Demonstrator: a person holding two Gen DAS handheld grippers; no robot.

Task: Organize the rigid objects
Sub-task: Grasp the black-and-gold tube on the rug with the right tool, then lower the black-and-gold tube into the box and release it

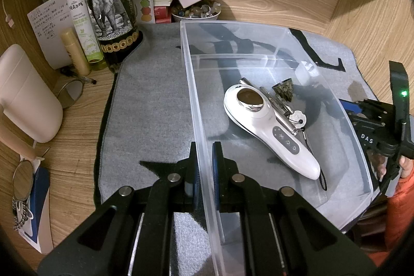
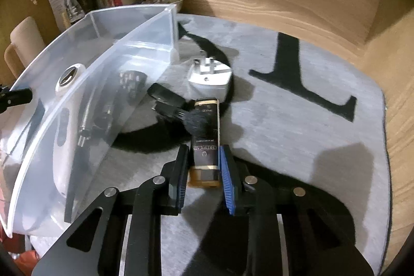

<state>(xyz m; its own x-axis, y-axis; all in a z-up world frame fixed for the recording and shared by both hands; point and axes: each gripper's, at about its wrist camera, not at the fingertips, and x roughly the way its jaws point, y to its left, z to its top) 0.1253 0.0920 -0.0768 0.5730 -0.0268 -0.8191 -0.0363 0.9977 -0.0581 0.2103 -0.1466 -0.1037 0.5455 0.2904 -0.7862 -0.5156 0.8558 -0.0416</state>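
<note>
My left gripper (image 1: 205, 167) is clenched on the near left wall of the clear plastic bin (image 1: 258, 27), one finger outside the wall and one inside. The bin rests on the grey mat (image 1: 150, 105). Inside the bin, at 1 o'clock from my left gripper, lies a white handheld device (image 1: 271, 131); a metal tool (image 1: 276, 105) and a small patterned cup (image 1: 283, 91) lie against its 3 o'clock side.

My right gripper (image 2: 203, 167) grasps a flat brown box with gold trim (image 2: 205, 139), its long axis pointing to 12 o'clock. A black brush (image 2: 178, 110) lies at 11 o'clock, its bristles touching the box. A white wall plug (image 2: 209, 76) stands on the mat at 12 o'clock, beyond the box. The bin sits at 9 to 10 o'clock from my right gripper.

A dark bottle with an elephant label (image 1: 108, 4) stands at 11 o'clock in the left wrist view, off the mat's corner.
</note>
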